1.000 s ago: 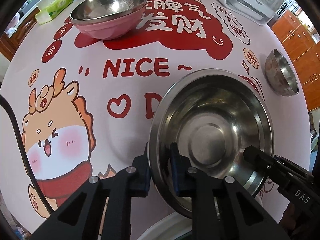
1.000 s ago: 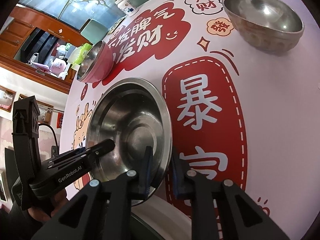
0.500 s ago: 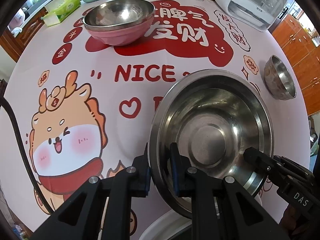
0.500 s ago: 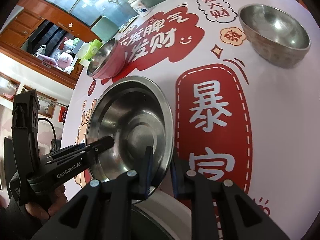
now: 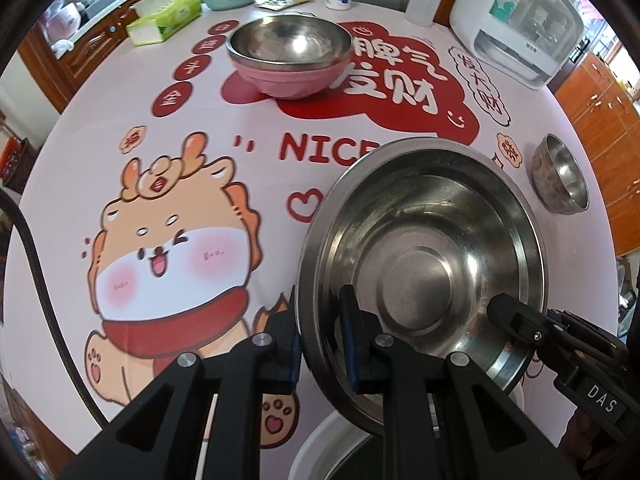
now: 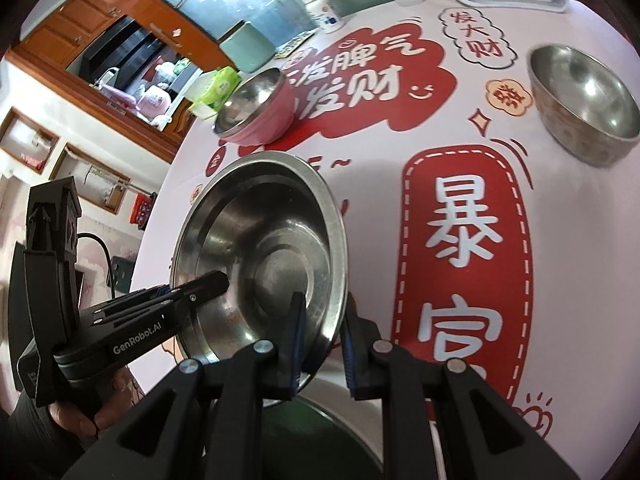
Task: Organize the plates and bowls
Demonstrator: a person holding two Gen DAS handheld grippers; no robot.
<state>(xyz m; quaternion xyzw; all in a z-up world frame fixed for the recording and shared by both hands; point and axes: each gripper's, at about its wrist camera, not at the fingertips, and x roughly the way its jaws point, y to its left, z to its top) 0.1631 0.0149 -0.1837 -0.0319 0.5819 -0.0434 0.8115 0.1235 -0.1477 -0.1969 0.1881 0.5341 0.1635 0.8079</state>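
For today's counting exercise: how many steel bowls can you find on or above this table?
3. A wide steel basin held by both tongs; a steel bowl nested in the pink bowl; a small steel bowl at the right. Others may be hidden.

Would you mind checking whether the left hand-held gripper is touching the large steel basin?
Touching: the left wrist view shows the left hand-held gripper clamping the large steel basin's rim.

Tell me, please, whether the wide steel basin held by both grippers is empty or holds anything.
Empty: the wide steel basin shows only bare, shiny metal inside in both wrist views.
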